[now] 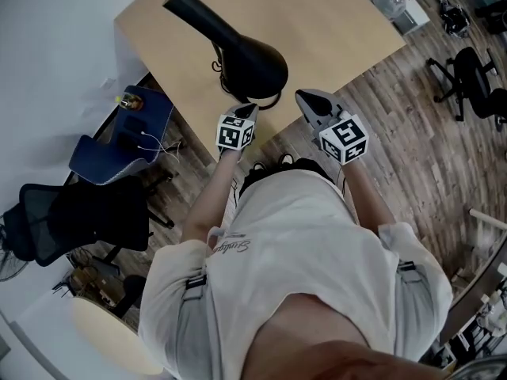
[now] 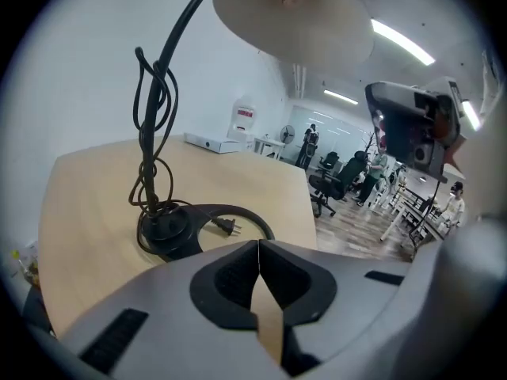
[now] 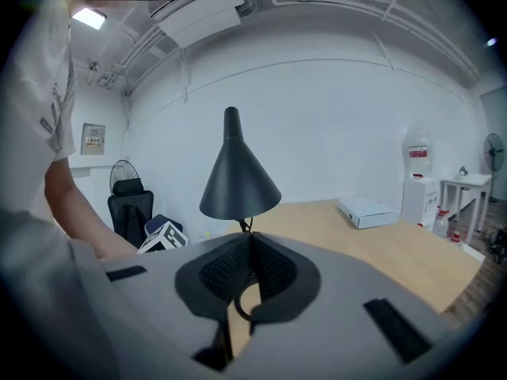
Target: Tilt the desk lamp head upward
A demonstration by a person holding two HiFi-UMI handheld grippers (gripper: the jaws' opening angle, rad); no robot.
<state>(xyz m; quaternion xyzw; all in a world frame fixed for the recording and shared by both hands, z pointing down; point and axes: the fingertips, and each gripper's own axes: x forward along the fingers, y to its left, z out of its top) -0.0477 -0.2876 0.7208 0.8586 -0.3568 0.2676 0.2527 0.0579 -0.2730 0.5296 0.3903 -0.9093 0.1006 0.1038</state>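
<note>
A flat white cardboard box [image 3: 364, 210] lies closed on the far part of the light wooden desk [image 1: 333, 30], so its contents cannot be seen. Left of the desk, a blue padded chair seat [image 1: 154, 117] holds a small yellowish object and a thin white cable. The black desk lamp [image 1: 238, 50] stands near the desk's near edge. Its cone-shaped black shade [image 3: 238, 180] opens downward over the round black base [image 2: 165, 226], and its black power cord [image 2: 150, 117] is wound up the thin curved stem, with the plug [image 2: 230, 227] lying on the desk beside the base. The left gripper [image 1: 244, 111] sits at the desk's near edge, just in front of the base and below the shade's rim. Its own view looks up at the pale underside of the shade [image 2: 293, 14]. Its jaws are pressed together tip to tip, and it does not touch the lamp. The right gripper [image 1: 309, 100] is held to the right of the lamp, near the desk's edge and apart from the shade. In its own view its jaws also meet at the tips, and the shade stands beyond them. The person wears a white T-shirt [image 1: 301, 244], and a black mesh office chair [image 1: 79, 216] stands on the wood-plank floor [image 1: 412, 133] at the left.
</note>
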